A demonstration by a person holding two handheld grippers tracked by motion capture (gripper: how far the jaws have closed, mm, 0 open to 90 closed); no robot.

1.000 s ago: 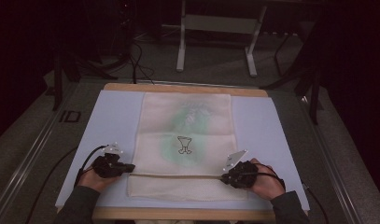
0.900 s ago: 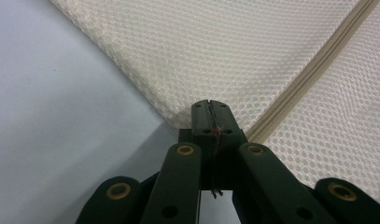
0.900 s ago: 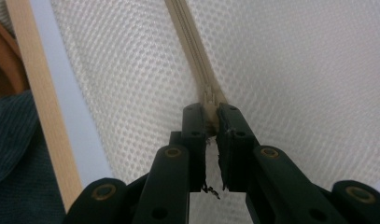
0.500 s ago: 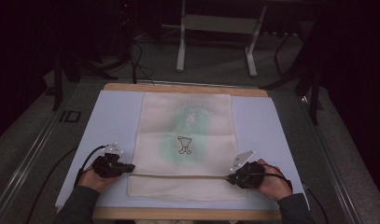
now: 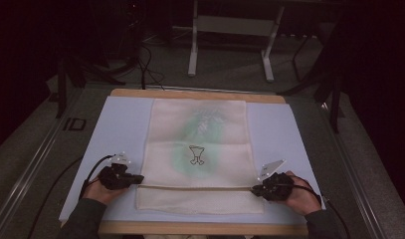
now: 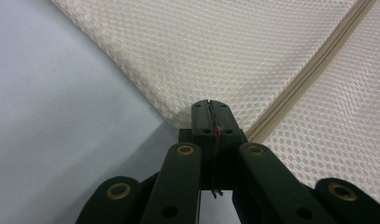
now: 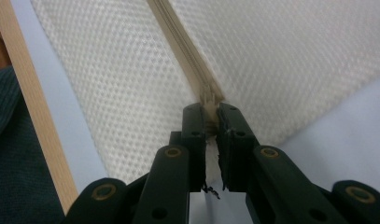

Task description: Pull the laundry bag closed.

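Observation:
A cream mesh bag (image 5: 200, 144) lies flat on the pale blue mat (image 5: 120, 129), with a green shape and a small black drawing showing through it. A tan zipper (image 5: 195, 187) runs across its near part. My left gripper (image 5: 138, 179) is shut on the bag's left edge, right at the zipper's end; in the left gripper view the left gripper (image 6: 210, 105) pinches the mesh bag (image 6: 234, 51) beside the zipper (image 6: 313, 60). My right gripper (image 5: 254, 189) holds the right end; in the right gripper view the right gripper (image 7: 211, 109) is shut on the zipper (image 7: 185, 51).
The mat rests on a wooden board (image 5: 200, 228) whose near edge lies just below both hands. Cables (image 5: 90, 172) trail from the grippers. Beyond the table stands a white metal frame (image 5: 230, 40) on a dark floor.
My right gripper has shifted a little to the right and toward the near edge, still on the zipper's end. The left gripper has stayed in place.

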